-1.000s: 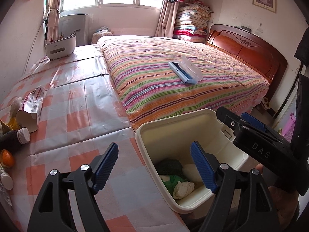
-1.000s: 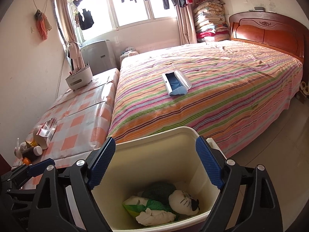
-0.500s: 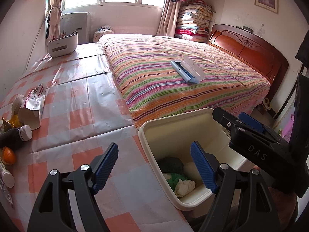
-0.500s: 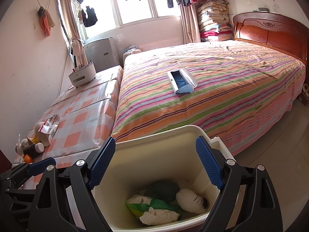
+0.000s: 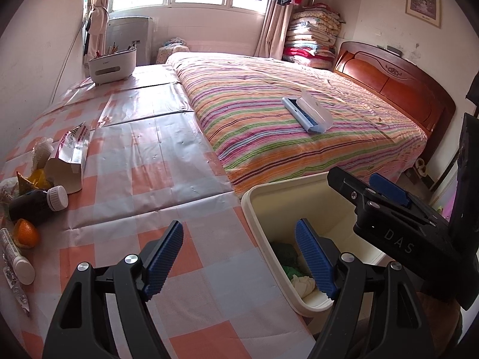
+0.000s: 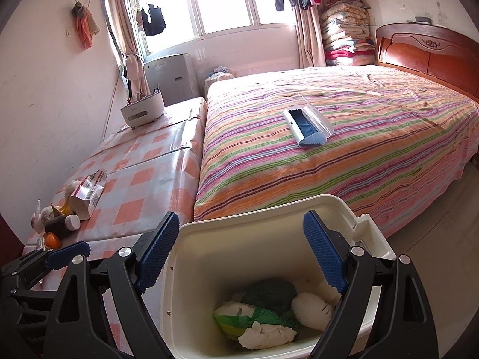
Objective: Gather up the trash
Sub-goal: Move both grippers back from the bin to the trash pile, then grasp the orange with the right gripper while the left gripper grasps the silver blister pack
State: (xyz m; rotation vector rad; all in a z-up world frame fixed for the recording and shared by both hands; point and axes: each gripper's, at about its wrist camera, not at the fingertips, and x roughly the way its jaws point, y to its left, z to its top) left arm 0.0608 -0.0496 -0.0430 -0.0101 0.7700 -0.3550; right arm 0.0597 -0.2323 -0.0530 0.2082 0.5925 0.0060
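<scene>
Two grippers, both with jaws standing wide apart and nothing between the pads; our left gripper (image 5: 239,257) hangs over the checked tablecloth (image 5: 143,161) at the bin's edge, our right gripper (image 6: 244,252) hangs directly above the open cream bin (image 6: 371,236). The bin stands at the foot of the striped bed (image 6: 344,137), just beside the table's corner, and holds several pieces already: a crumpled white tissue (image 6: 266,333), a green wrapper (image 6: 239,320), a dark green wad (image 6: 269,293) and a white ball (image 6: 311,306).

The rest of the trash lies well apart from the bin, along the table's far left edge: a torn carton (image 5: 70,161), a dark bottle (image 5: 36,203) with a white cap, an orange peel (image 5: 27,233), a white tube (image 5: 18,257) and some yellow wrapping (image 5: 37,176) behind the carton; we judge the task part done, with this cluster left to fetch.

The risks we see: the pieces are packed close, so a wide grab for one may nudge the bottle into rolling, or push the tube off the table's edge; the open carton may crush or spill if pinched at its mouth; the peel is small and may slip from ridged pads; the two grippers sit near each other beside the bin and could knock together.
</scene>
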